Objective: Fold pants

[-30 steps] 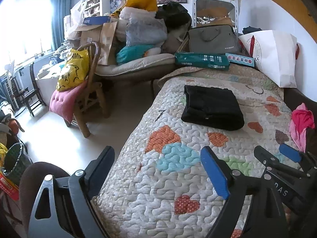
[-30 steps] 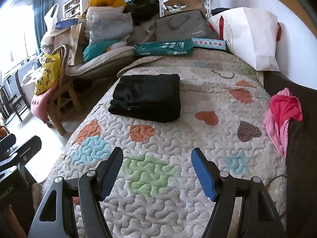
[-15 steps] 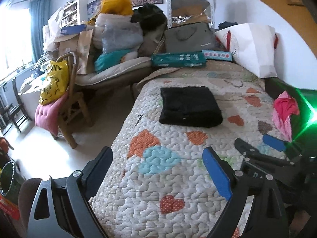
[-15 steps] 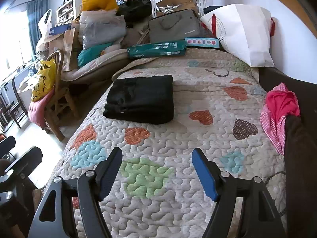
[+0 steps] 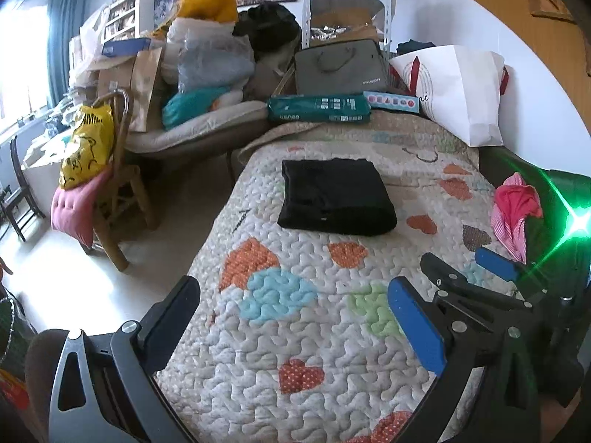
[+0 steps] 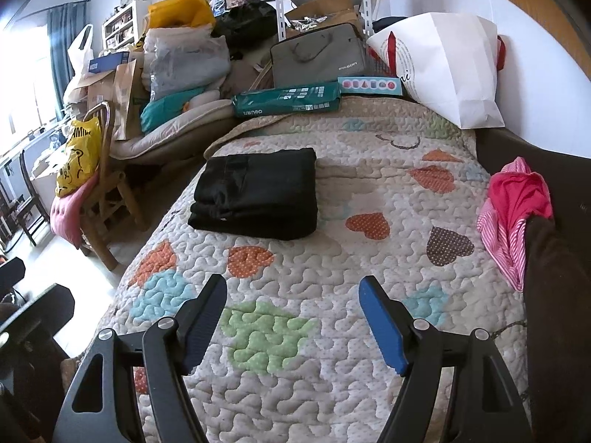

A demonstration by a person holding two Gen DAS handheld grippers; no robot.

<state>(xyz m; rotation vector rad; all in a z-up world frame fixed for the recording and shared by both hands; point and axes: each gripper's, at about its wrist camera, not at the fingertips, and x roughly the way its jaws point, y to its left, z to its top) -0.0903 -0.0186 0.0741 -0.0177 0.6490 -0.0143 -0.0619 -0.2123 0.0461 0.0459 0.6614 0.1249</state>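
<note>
Two grippers over the near end of the quilted bed (image 6: pixel 332 387), both empty. Left gripper (image 5: pixel 291 317): fingers apart and opening, nothing between them. Right gripper (image 6: pixel 291 317): fingers apart, nothing between them. Black pants (image 6: pixel 258 193) lie folded in a flat rectangle further up the quilt toward its left edge, well apart from both grippers

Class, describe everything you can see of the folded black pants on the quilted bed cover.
The folded black pants form a thick, roughly rectangular stack of dark, matte cloth, with layered folds showing along the near-left edge. They lie flat on the heart-patterned quilted bed cover, towards its left side and far half. Only the cover touches them; neither gripper is near.
</note>
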